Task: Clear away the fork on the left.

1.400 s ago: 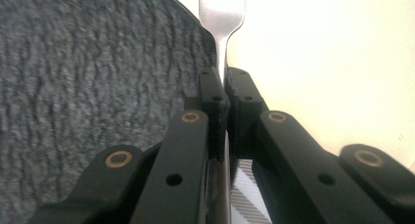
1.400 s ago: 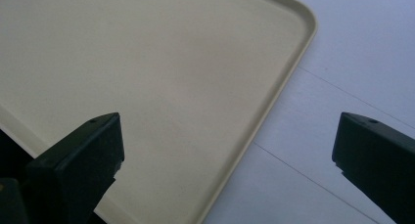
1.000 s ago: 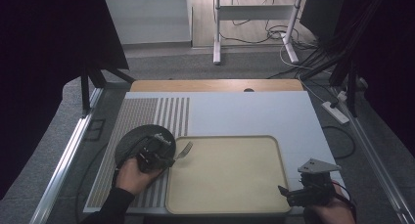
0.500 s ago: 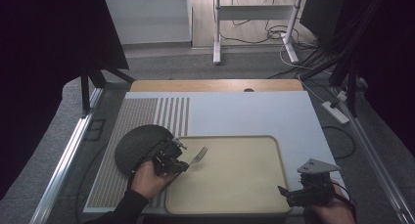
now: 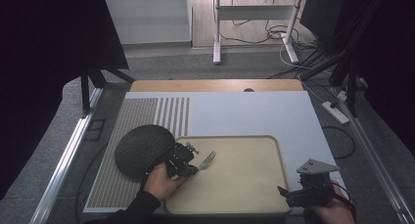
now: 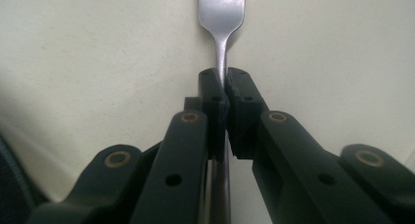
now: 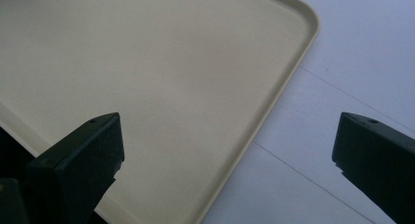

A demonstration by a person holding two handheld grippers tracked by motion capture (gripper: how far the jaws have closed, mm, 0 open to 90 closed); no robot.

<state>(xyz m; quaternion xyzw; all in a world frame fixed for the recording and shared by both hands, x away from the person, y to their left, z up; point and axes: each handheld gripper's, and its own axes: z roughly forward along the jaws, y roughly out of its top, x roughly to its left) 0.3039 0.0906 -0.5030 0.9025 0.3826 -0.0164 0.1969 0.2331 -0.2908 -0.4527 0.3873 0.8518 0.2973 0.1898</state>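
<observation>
Silver metal fork [image 6: 221, 18]: handle clamped between the pads of the left gripper [image 6: 223, 94], held over the beige rectangular plastic tray [image 5: 244, 185]. Right gripper [image 7: 227, 150]: jaws spread wide, nothing grasped, at the tray's corner.

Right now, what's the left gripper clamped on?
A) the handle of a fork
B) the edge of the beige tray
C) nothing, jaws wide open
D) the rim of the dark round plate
A: in the left gripper view the left gripper has its jaws shut on the thin handle of the fork, whose head lies over the beige tray; the dark round plate sits to the side.
</observation>
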